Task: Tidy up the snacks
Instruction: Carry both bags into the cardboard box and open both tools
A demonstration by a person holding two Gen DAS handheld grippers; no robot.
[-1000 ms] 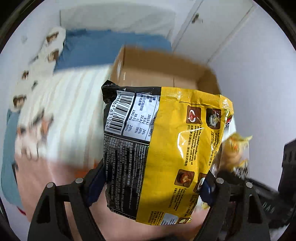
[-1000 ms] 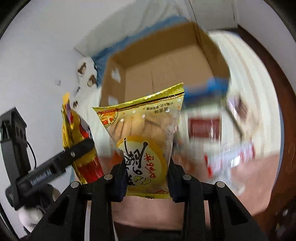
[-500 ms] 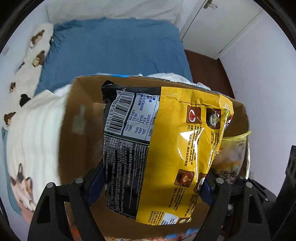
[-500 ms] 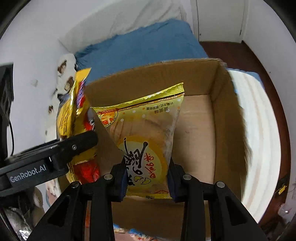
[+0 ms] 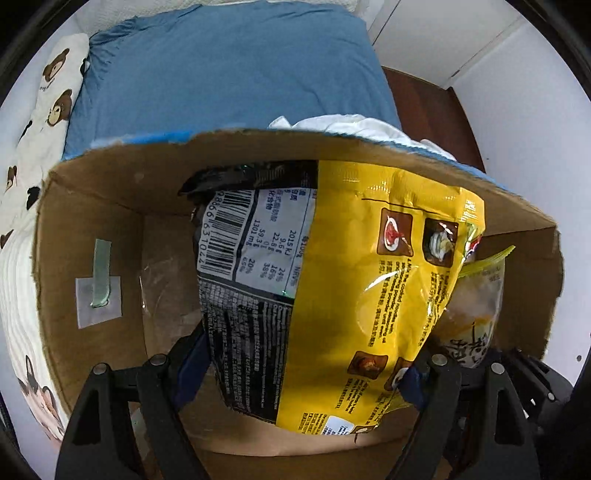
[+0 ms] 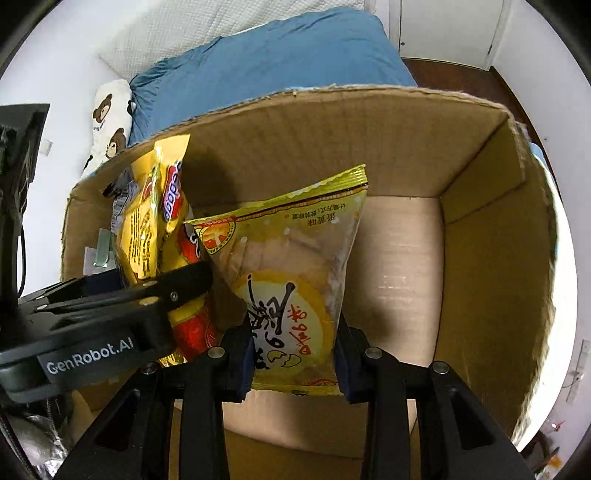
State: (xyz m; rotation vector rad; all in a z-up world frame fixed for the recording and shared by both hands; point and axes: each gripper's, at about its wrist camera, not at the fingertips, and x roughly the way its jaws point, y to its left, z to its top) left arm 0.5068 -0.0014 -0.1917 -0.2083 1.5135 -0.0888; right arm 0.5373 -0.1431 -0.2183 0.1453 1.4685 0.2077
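My left gripper (image 5: 303,373) is shut on a yellow and black noodle packet (image 5: 332,288) and holds it inside the open cardboard box (image 5: 92,229). My right gripper (image 6: 295,365) is shut on a yellow cake packet (image 6: 291,280) and holds it inside the same box (image 6: 491,258), just right of the left gripper (image 6: 110,314) and its noodle packet (image 6: 155,229). The cake packet also shows in the left wrist view (image 5: 476,306), behind the noodle packet's right edge. The box floor under both packets is bare.
The box stands on a bed with a blue sheet (image 5: 221,74) and a bear-print pillow (image 5: 48,96). A white quilt (image 6: 221,26) lies beyond. White cupboard doors (image 6: 443,29) and dark floor (image 6: 461,74) are at the far right.
Both grippers have moved forward and down over the box, carrying their packets from above the bed into the box's inside. The grips are unchanged.
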